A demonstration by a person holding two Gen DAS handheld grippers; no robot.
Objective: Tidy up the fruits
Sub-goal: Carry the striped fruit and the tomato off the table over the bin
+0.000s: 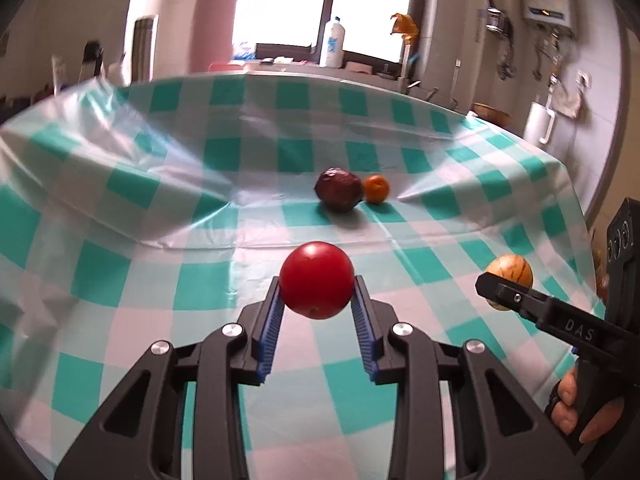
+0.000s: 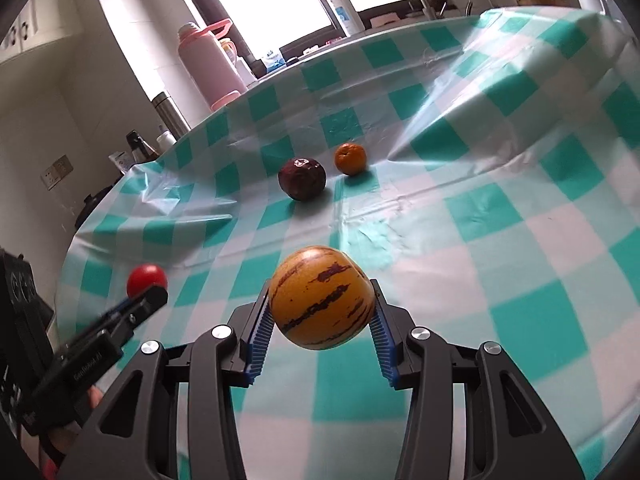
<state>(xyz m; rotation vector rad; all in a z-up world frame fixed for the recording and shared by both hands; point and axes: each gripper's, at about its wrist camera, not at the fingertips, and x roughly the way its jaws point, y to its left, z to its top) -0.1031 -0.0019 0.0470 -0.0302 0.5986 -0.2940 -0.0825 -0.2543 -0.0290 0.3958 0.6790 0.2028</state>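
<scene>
While both grippers hang above the checked cloth [image 1: 120,264], each carries one fruit clear of it. The left gripper [image 1: 317,300] is clamped on a red tomato [image 1: 316,280], its blue ribbed pads [image 1: 272,320] pressing the fruit from either side. The right gripper [image 2: 323,312] is clamped on a yellow melon [image 2: 322,296] marked with dark purple streaks, pinched likewise between blue pads [image 2: 260,328].

Taking the dark fruit [image 1: 338,190] on the cloth as landmark: a small orange [image 1: 376,189] lies just beside it on its right, touching or nearly so in the left view, slightly apart and a little farther back in the right view. The tomato is held nearer the camera than the dark fruit and to its left as the right view shows it; the melon is held nearer still, well apart from it.

Each gripper appears at the edge of the other's view, with fingers [image 1: 568,404] of a hand on the right handle. Beyond the dark fruit, past the cloth's far edge, stand a pink flask [image 2: 208,64] and a white bottle [image 2: 344,8] before a bright window.
</scene>
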